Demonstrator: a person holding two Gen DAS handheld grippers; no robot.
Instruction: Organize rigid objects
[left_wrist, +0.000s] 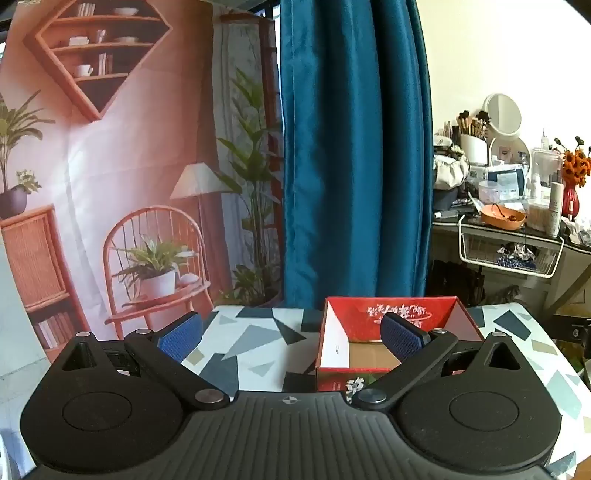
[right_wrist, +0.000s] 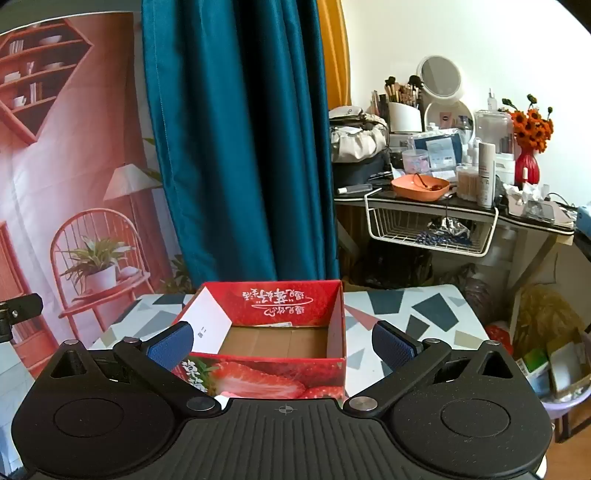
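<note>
A red cardboard box (right_wrist: 269, 376) printed with strawberries stands open-topped on a table with a grey and dark blue shard pattern (right_wrist: 417, 310). Its brown floor looks bare except for a white card (right_wrist: 207, 328) leaning on the left inner wall. My right gripper (right_wrist: 282, 345) hovers just in front of the box, open wide, with the box's near wall between the blue pads and untouched. In the left wrist view the same box (left_wrist: 369, 317) sits right of centre. My left gripper (left_wrist: 291, 334) is open above the tabletop (left_wrist: 255, 343), its right pad overlapping the box's opening.
A teal curtain (right_wrist: 236, 147) and a printed room backdrop (left_wrist: 110, 166) hang behind the table. A crowded dressing desk (right_wrist: 443, 199) with an orange bowl, bottles, a mirror and a wire basket stands at the right. A lavender stool (right_wrist: 565, 402) with boxes is at the table's right.
</note>
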